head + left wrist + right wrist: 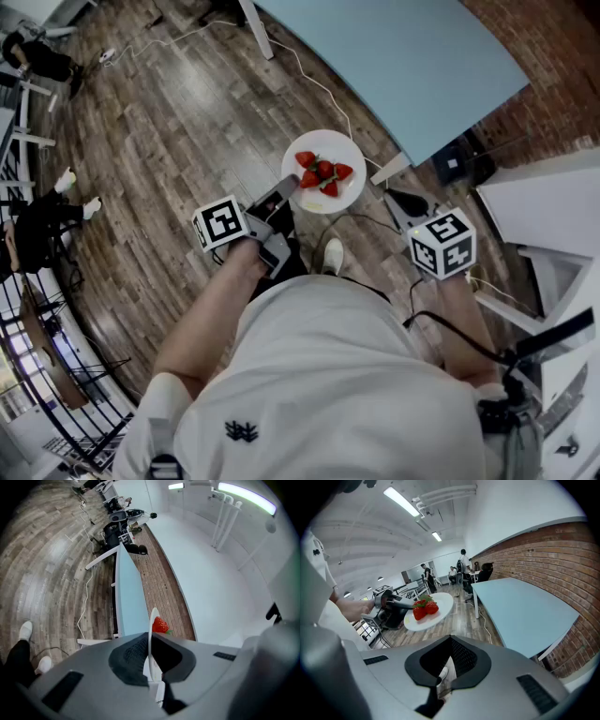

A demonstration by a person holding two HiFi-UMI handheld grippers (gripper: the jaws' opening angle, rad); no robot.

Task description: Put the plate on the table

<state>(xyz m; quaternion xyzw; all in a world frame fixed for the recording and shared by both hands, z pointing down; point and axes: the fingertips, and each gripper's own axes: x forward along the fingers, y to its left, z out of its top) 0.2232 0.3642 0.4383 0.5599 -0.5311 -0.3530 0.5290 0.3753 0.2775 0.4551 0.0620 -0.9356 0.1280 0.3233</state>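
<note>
Fingers (129, 660) of the left gripper (151, 657) are pinched shut on the near rim of the white plate (151, 629), which shows edge-on between them. That plate is up in the air over the wooden floor (187, 122). It is level and just short of the near corner of the pale blue tabletop (403, 56), with a small heap of strawberries (322, 172) in its middle.

From where I stand it looks stiff, glossy and breakable, and likely slick in the grip. It is held by one edge only, so its weight levers on that pinch. The berries lie loose and would roll if it tipped. The rim is the place to hold it, and the far rim is free for a second grip. The right gripper (446, 667) hangs off to the side, its fingers parted with nothing between them.

The left gripper view proves the pinch but shows only one berry. The right gripper view shows the whole plate, its load and the left gripper carrying it. Only the head view shows how plate and tabletop lie.
</note>
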